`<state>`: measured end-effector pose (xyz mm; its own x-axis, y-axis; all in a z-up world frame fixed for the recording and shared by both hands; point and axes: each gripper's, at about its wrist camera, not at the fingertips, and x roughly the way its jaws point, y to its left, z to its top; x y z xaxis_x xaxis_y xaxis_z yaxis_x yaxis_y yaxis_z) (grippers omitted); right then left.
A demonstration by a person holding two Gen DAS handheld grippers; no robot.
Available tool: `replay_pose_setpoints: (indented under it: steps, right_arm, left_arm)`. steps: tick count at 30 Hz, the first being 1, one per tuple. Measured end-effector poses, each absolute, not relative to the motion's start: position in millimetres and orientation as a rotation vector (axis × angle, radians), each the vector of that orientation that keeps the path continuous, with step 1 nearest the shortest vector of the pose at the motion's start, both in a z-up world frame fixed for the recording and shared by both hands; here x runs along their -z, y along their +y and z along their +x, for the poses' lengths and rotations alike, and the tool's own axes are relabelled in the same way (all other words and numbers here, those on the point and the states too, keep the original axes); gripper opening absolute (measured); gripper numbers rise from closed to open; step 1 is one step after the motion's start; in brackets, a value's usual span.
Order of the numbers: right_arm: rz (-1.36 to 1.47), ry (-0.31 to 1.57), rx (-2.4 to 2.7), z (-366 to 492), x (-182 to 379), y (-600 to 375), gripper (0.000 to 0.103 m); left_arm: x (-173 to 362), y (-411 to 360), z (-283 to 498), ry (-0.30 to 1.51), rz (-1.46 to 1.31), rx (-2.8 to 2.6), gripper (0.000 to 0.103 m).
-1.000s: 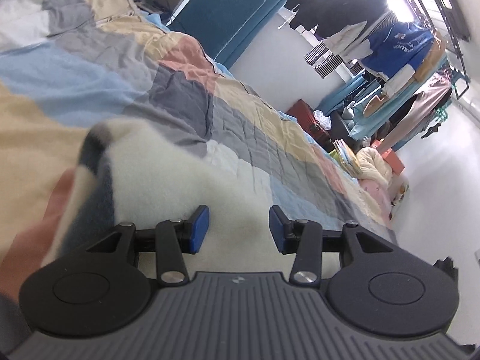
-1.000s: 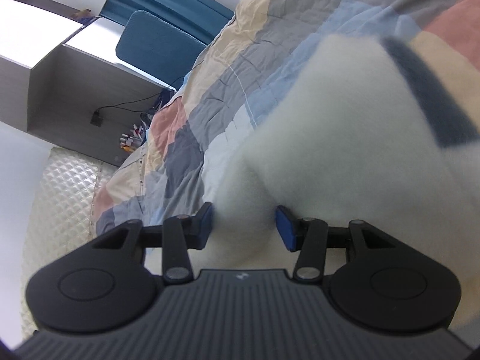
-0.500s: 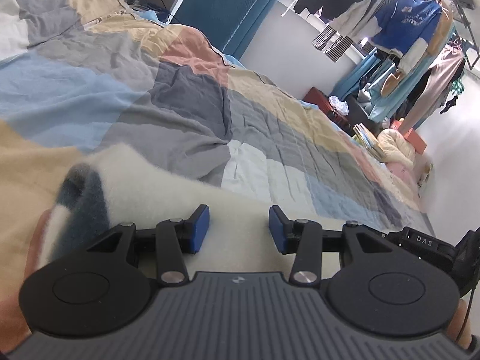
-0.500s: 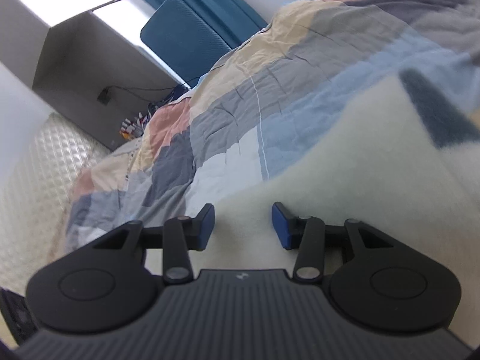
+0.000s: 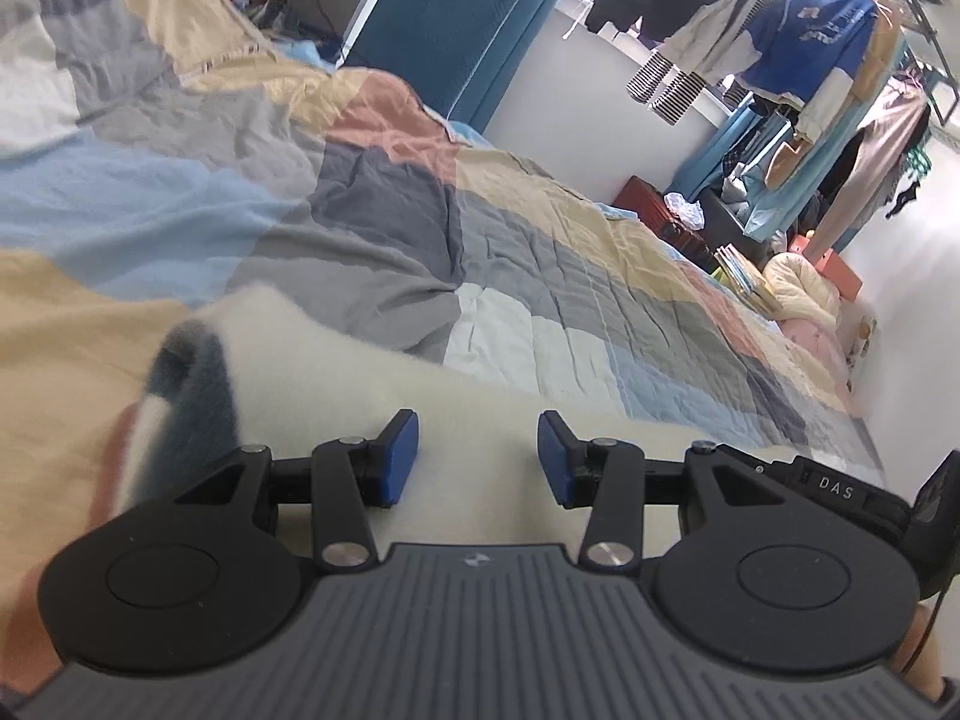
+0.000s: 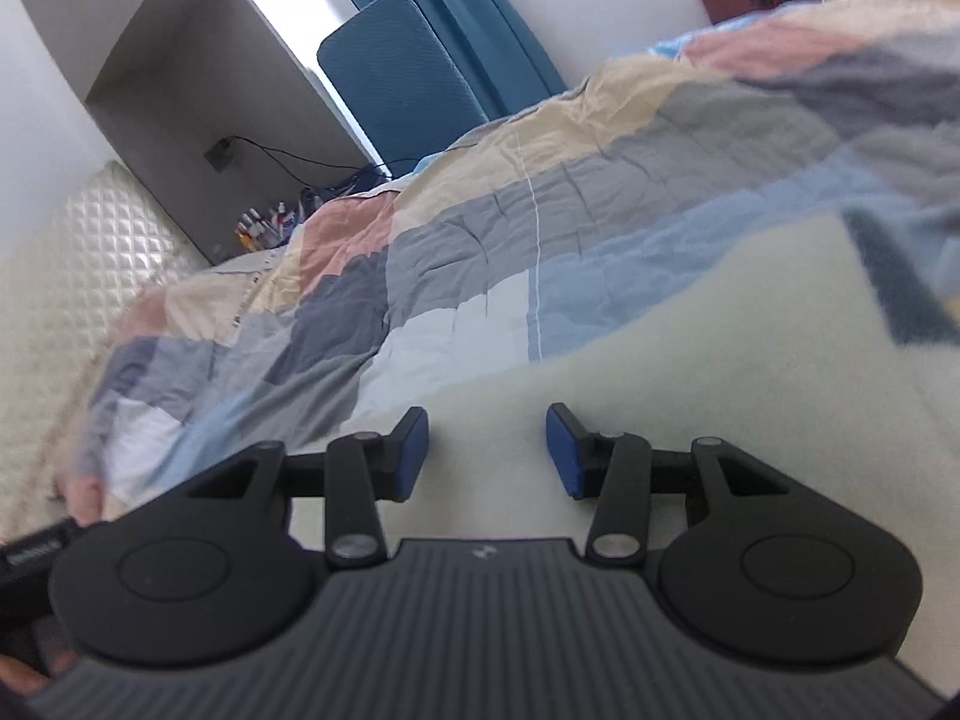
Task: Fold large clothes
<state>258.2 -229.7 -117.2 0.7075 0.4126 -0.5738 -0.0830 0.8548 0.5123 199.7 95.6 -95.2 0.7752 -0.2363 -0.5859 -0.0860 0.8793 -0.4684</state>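
- Fleecy cream fabric fills the lower middle of both views: this is the large garment (image 5: 372, 384), a pale fuzzy piece with dark blue-grey bands, lying on the patchwork quilt (image 5: 540, 252) of the bed.
- In the left wrist view, your left gripper (image 5: 478, 456) stands about half open. The cream fleece lies under and between the blue pads (image 5: 399, 450), but they do not press on it, so you hold nothing there.
- In the right wrist view, your right gripper (image 6: 487, 450) stands at a similar middling gap. The garment (image 6: 690, 372) runs from the bottom centre out to the right edge of the frame, again under the jaws, not pinched.
- At the left edge of the left wrist view, one end of the garment with its dark band (image 5: 192, 396) is rounded and doubled over, which reads as a fold or a bunched end; you cannot tell which from here.
- At the lower right of that view, part of the other handheld unit (image 5: 852, 498) shows, so your two hands are close together over the same piece.
- My judgement: the fold is somewhere in the middle. The garment looks laid out and partly gathered, yet no tidy finished stack shows.
- Left for you, as far as it shows: take an edge in each gripper, bring it across, then flatten.
- Much of the garment sits outside both frames, so its full outline stays unknown.
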Motion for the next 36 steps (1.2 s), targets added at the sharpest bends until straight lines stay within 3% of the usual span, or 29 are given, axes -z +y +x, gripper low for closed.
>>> replay_pose_setpoints:
  steps: [13, 22, 36]
  right_arm:
    - [0.253, 0.655, -0.274, 170.6, 74.2, -217.2, 0.049]
    - [0.124, 0.677, -0.273, 181.4, 91.2, -191.1, 0.049]
    - [0.072, 0.711, -0.313, 197.8, 120.1, -177.8, 0.050]
  left_arm:
    - [66.8, 69.2, 141.7, 0.644, -0.361, 0.124, 0.050]
    - [82.5, 42.8, 142.4, 0.662, -0.147, 0.105, 0.050]
    - [98.6, 60.5, 162.6, 0.720, -0.272, 0.133, 0.050]
